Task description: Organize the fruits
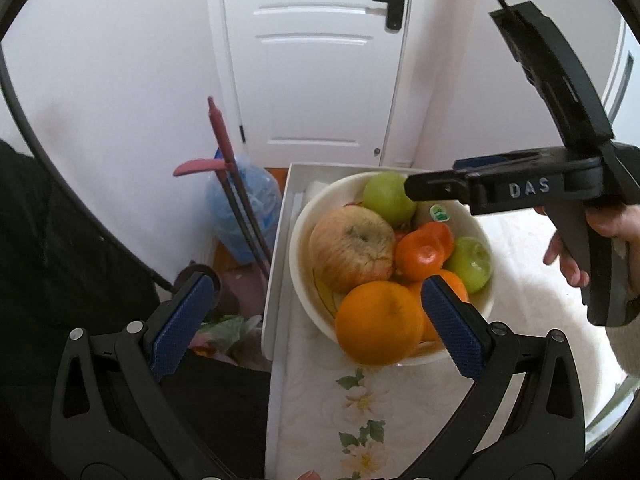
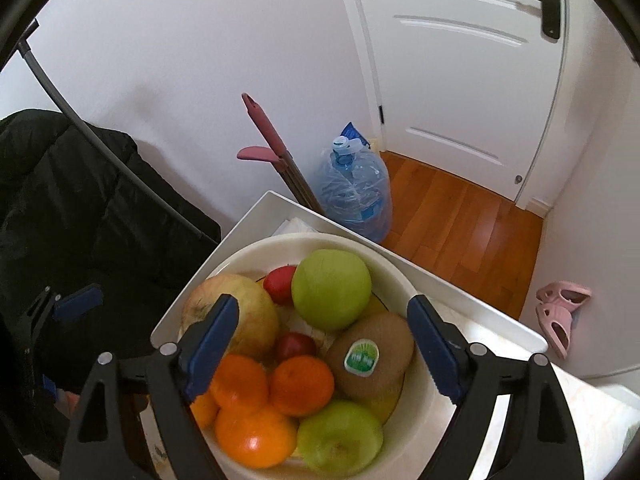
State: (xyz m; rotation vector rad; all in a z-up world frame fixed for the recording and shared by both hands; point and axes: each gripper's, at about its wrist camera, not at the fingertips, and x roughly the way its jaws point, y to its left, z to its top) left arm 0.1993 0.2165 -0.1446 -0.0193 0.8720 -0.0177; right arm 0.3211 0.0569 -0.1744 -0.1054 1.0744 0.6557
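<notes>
The white bowl [image 2: 400, 280] sits in the lower centre of the right wrist view, on a white table [image 2: 256, 210] whose near part is covered by a floral cloth [image 1: 360, 400]. All fruit visible is inside the bowl.

Contents, as seen in the right wrist view:
- Two green apples, one at upper centre [image 2: 331, 289] and one at the bottom [image 2: 339, 436].
- A kiwi [image 2: 370, 354] with a green sticker, right of centre.
- A large yellow-red apple [image 2: 256, 316] at the left.
- Several oranges [image 2: 301, 385] at lower left.
- Two small red fruits [image 2: 281, 283]; their kind cannot be determined from this view.

Gripper state:
- The right gripper [image 2: 320, 346] hovers over the bowl with its jaws apart. The kiwi and an orange lie below the gap, but no pad presses on either. Nothing is held.
- The left gripper [image 1: 316, 326] is at the bottom of the left wrist view, jaws spread wide and empty, positioned at the near left rim of the bowl, over the table edge.

Progress: the bowl is heaped, and no loose fruit appears on the cloth or table in either view. The task appears to be at or near completion. Fruit outside the frame cannot be ruled out. A remaining step, if any, is probably withdrawal of both grippers from the bowl.
</notes>
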